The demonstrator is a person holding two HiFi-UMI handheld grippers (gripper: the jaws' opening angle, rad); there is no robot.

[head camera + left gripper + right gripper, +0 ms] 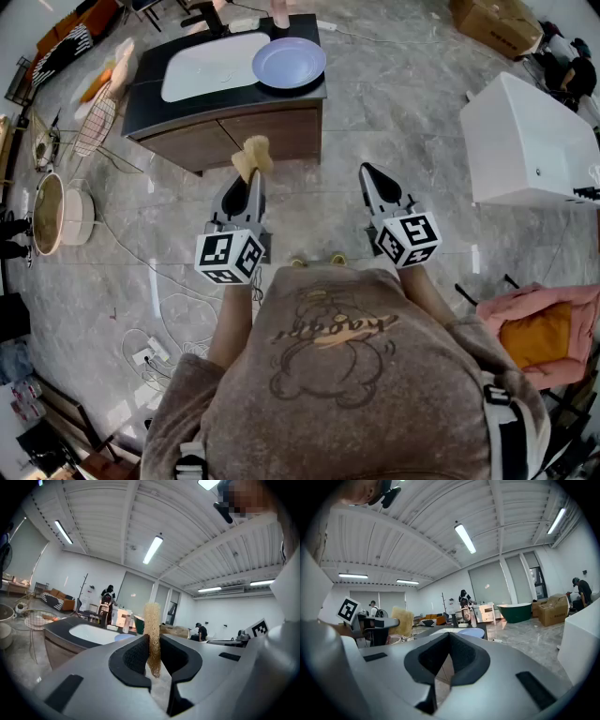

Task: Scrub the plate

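Close by, the person holds both tools out over the floor. The left gripper (249,180) is clamped on a tan sponge (253,155) standing upright between its pads, and the right gripper (368,172) is closed on nothing. Farther off, the lavender plate (289,63) rests on the dark counter (146,91), just beside the white sink (208,66).
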